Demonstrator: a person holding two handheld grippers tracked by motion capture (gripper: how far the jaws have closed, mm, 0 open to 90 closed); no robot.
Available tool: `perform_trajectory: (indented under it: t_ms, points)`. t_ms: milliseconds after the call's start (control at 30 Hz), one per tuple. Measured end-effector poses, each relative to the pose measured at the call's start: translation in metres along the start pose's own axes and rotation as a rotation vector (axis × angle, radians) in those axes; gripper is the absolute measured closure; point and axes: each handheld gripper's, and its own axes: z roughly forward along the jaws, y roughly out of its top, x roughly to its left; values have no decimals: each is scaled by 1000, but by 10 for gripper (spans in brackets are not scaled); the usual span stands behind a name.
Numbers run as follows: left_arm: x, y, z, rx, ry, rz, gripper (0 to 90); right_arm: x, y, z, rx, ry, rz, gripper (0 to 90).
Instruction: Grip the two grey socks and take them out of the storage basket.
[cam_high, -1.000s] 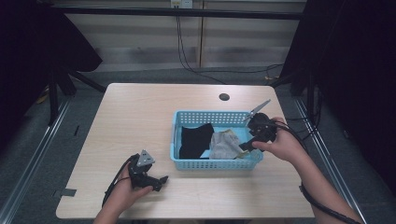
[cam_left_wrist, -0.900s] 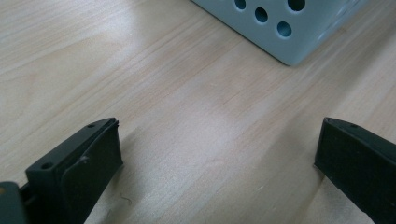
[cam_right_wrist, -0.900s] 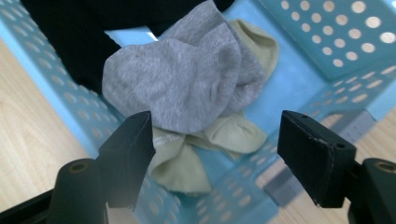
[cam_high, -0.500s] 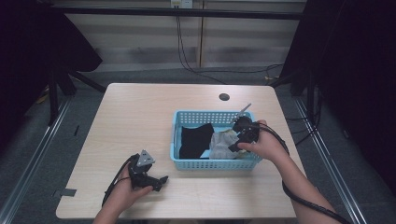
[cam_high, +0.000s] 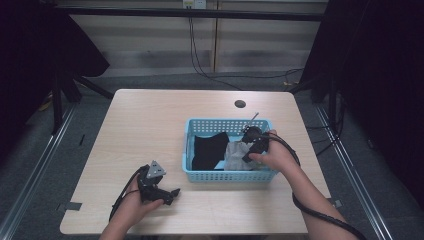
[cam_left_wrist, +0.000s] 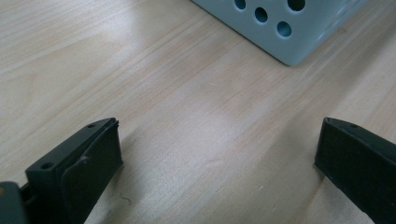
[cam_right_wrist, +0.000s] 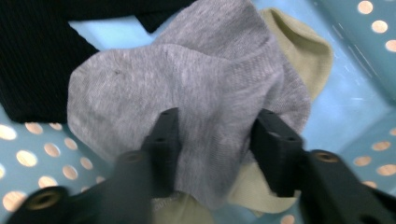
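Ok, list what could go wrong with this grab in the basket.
1. The right gripper straddles a fold of the grey sock with its jaws not yet closed; a shallow pinch could slip off.
2. A pale green sock lies under the grey one and may get caught and lifted with it.
3. The left gripper rests open on the table, away from the basket, so a snagged sock could drag the basket.

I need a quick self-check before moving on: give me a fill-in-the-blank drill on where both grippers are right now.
1. The right gripper has its jaws astride the ____ sock.
2. That sock lies inside the light-blue ____.
3. The left gripper hovers over the bare table with its jaws ____.
4. The dark cloth beside the sock is ____ in colour.

Missing words: grey; basket; open; black
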Motion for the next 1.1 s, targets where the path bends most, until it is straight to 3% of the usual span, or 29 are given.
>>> perform_trajectory:
  t_ms: [100,167,267,600,800,1100]
  points:
    - [0,0,0,0,0,0,0,-3,0,-5,4,17,-3,804]
    - [0,0,0,1,1,0,0,-5,-1,-10,-10,26,11,824]
    - [0,0,0,0,0,0,0,-8,-2,-17,-17,46,35,836]
    - [-1,0,1,-9,0,-12,0,-14,-3,-40,-14,29,13,837]
    - [-1,0,0,-8,2,-8,0,-19,-1,-61,-17,33,31,837]
    - [-1,0,1,-8,1,-8,0,-23,1,-75,-13,48,49,838]
